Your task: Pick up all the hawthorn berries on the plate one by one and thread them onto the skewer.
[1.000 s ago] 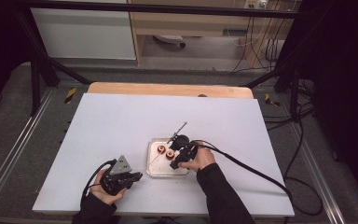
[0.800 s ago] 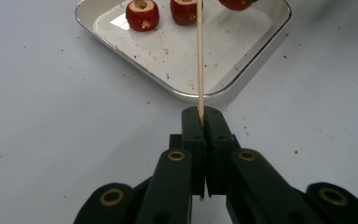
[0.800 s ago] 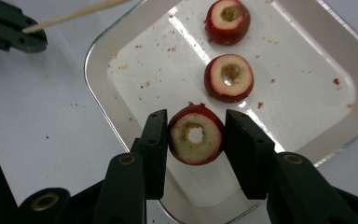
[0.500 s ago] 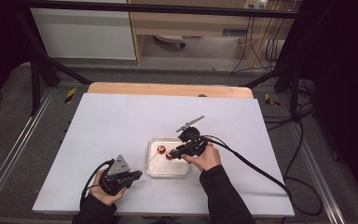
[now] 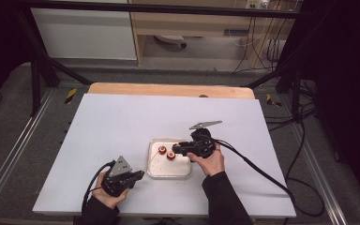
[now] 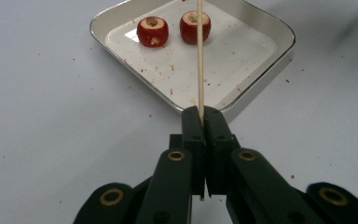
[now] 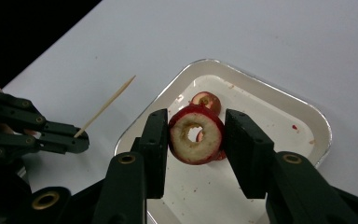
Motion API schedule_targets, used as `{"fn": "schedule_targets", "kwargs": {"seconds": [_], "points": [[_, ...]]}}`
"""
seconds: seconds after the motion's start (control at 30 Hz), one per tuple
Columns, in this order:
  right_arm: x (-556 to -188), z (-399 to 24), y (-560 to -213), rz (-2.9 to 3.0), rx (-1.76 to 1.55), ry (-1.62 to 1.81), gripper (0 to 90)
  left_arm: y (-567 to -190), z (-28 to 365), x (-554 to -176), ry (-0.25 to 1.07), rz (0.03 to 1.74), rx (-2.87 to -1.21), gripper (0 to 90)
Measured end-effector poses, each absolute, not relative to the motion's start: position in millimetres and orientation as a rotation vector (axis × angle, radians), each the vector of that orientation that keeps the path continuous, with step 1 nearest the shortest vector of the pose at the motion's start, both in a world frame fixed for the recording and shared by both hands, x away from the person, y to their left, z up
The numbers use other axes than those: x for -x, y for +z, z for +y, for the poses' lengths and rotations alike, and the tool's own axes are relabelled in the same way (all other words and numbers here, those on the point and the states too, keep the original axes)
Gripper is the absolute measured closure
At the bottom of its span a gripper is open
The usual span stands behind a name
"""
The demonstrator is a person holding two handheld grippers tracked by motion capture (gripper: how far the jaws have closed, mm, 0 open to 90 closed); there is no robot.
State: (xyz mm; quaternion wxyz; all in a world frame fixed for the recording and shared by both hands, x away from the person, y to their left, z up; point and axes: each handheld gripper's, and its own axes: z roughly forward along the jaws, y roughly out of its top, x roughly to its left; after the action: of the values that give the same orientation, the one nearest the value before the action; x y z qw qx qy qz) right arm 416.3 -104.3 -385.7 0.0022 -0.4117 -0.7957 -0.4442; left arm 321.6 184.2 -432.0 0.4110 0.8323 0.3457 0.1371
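I read the job as threading cored red fruit onto a wooden skewer, and by my judgement it is barely begun: nothing is on the skewer [image 6: 200,56] yet.

In the left gripper view the stick runs straight up the middle of the frame from my left gripper [image 6: 204,140], bare along its whole visible length, its upper part crossing in front of the tray [image 6: 270,60]. Two cored fruit pieces sit in the tray at the upper centre of that frame, one on the left [image 6: 152,31] and one [image 6: 190,26] partly behind the stick.

In the right gripper view, my right gripper [image 7: 196,140] has one cored fruit [image 7: 196,138] at frame centre, its hole facing the camera, lifted over the tray. Another piece [image 7: 205,101] lies just beyond it on the tray floor. The skewer tip [image 7: 105,106] points in from the left of that frame, well apart from the held fruit.

The left jaws are clamped tight on the skewer, pads pressed together around its base. The right jaws stand partly open, with both pads pressing the fruit's red sides.

In the high view both grippers sit low over the white bench [image 5: 122,122], the left gripper [image 5: 138,176] at lower left, the right gripper [image 5: 178,149] over the tray near centre. What is left, I judge: line the hole up with the tip, push the piece on, then the rest.
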Motion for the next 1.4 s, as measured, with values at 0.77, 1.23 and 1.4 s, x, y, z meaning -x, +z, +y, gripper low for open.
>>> {"fn": "schedule_targets", "kwargs": {"seconds": [0.77, 1.23, 1.4], "points": [[-414, -117, -394, -2.057, 1.466, -1.827, 61.3, -438, 168, -319, 0.34, 0.945, -1.979, 88.2], [-415, -115, -392, -1.918, 1.513, -1.931, 61.3, -438, 151, -323, 0.336, 0.955, -1.937, 88.1], [-417, -116, -390, -1.879, 1.516, -1.956, 61.4, -438, 145, -324, 0.333, 0.953, -1.928, 88.1]]}}
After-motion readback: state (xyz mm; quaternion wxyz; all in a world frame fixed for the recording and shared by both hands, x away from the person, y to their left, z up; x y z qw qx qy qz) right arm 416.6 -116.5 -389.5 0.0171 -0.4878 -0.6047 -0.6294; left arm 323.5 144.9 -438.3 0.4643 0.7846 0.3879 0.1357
